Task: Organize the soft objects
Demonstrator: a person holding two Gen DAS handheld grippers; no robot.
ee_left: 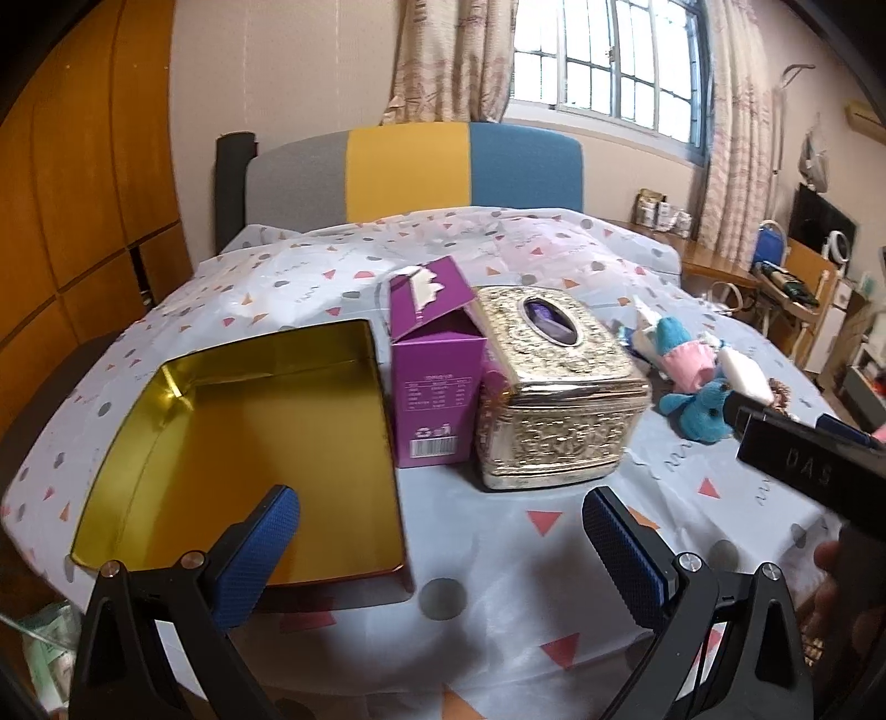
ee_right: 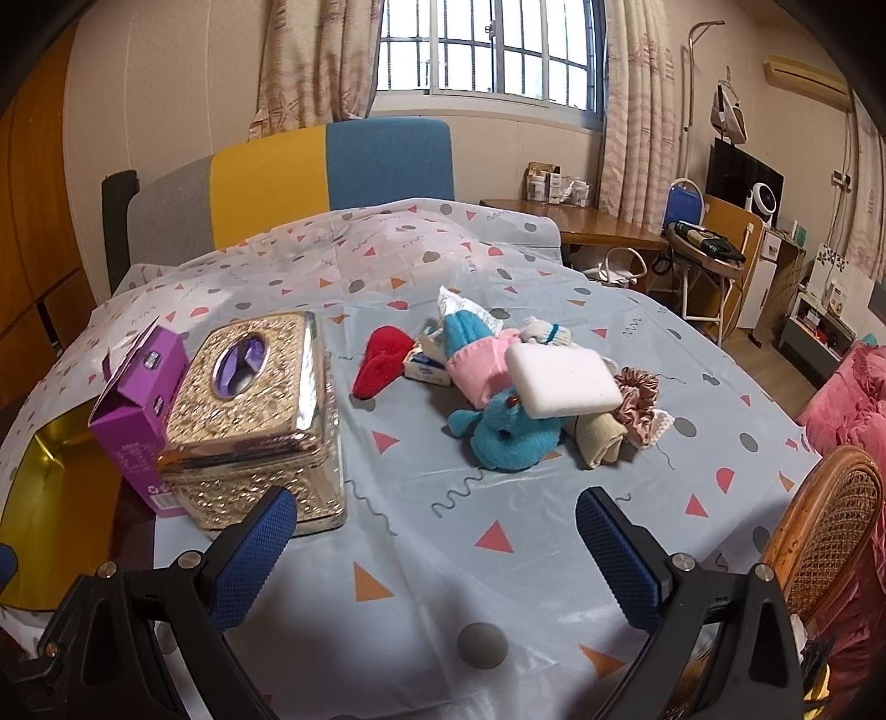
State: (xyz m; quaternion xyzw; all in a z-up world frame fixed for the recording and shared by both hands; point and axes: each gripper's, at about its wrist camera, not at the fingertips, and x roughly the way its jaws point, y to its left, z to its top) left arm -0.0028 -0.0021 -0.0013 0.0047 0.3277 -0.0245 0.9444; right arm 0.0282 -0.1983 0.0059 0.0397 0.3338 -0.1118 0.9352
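Crosswise, the white sponge (ee_right: 562, 386) tops the soft pile; both tools gape empty.

Far off, behind the patterned cloth (ee_right: 443, 531), a grey, yellow and blue chair back (ee_left: 410, 166) under a barred window (ee_right: 487, 50) hung with pale curtains (ee_right: 637, 111). At right, a wooden side table (ee_right: 609, 224), a black screen (ee_right: 742, 177), a wicker chair (ee_right: 825, 531) near, beside pink bedding (ee_right: 853, 410). At left, wooden cupboard doors (ee_left: 83, 183).
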